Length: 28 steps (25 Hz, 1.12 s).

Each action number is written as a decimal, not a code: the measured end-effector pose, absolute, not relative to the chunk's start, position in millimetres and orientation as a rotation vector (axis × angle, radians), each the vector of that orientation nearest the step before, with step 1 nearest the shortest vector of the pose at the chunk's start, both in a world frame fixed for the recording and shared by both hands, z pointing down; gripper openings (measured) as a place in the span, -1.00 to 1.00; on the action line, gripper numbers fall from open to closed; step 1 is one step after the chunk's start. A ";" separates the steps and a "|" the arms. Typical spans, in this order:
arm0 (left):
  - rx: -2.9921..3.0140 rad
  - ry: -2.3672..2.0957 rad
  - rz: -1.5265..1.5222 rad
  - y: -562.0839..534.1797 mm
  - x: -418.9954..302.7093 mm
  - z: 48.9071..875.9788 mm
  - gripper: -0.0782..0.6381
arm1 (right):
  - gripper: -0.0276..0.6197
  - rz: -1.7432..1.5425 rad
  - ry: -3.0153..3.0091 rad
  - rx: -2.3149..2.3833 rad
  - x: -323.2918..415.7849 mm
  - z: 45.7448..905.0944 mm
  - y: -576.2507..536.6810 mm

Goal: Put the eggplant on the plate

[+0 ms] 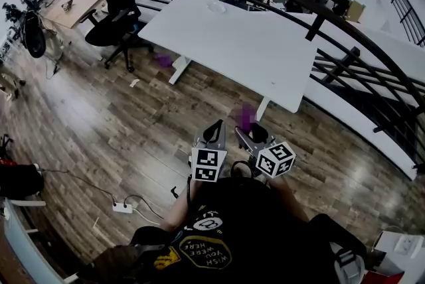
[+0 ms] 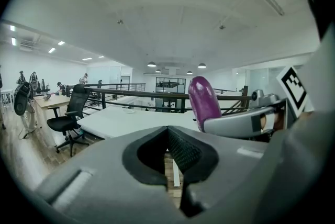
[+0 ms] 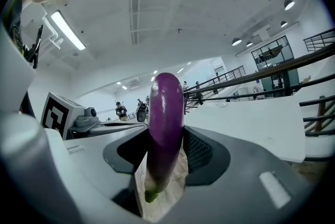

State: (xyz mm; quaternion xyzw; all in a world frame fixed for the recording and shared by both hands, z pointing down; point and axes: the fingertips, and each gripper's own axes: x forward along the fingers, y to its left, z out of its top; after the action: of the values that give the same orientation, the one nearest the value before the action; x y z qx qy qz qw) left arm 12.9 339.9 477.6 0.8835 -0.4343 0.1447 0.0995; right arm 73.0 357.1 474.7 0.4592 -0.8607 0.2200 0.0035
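A long purple eggplant (image 3: 165, 123) stands upright between the pads of my right gripper (image 3: 165, 139), green stem end down. In the head view it shows as a purple blur (image 1: 248, 115) above the right gripper (image 1: 251, 135), over the wooden floor. My left gripper (image 1: 214, 132) is held just to its left, jaws together with nothing between them (image 2: 167, 131). From the left gripper view the eggplant (image 2: 203, 102) rises beside the right gripper (image 2: 246, 122). A small pale plate (image 1: 216, 7) lies at the far side of the white table (image 1: 252, 50) ahead.
A black office chair (image 1: 116, 17) stands left of the table. A dark curved railing (image 1: 332, 17) runs behind and right of it. A wooden desk (image 1: 76, 0) is at far left. A power strip (image 1: 122, 208) and cables lie on the floor near my feet.
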 end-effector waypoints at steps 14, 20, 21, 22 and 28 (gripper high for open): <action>2.588 -1.197 0.443 340.5 -27.7 503.4 -0.77 | -0.28 0.815 -2.617 1.500 35.9 498.3 355.9; 2.558 -1.214 0.447 299.1 -33.7 509.6 -0.77 | -0.28 0.832 -2.619 1.485 34.3 500.6 310.9; 2.559 -1.217 0.451 290.8 -32.9 509.3 -0.77 | -0.28 0.833 -2.620 1.483 35.3 500.6 301.9; 2.564 -1.220 0.452 281.9 -31.7 507.7 -0.77 | -0.28 0.830 -2.625 1.480 36.7 499.7 292.6; 2.592 -1.255 0.417 217.6 -13.2 493.5 -0.77 | -0.28 0.764 -2.685 1.445 51.7 486.5 231.1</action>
State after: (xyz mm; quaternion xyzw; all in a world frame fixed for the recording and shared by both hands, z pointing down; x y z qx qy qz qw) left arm -13.2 217.6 493.5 0.8848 -0.4284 0.1425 0.1156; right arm 51.7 231.1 486.5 0.4598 -0.8541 0.2432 -0.0012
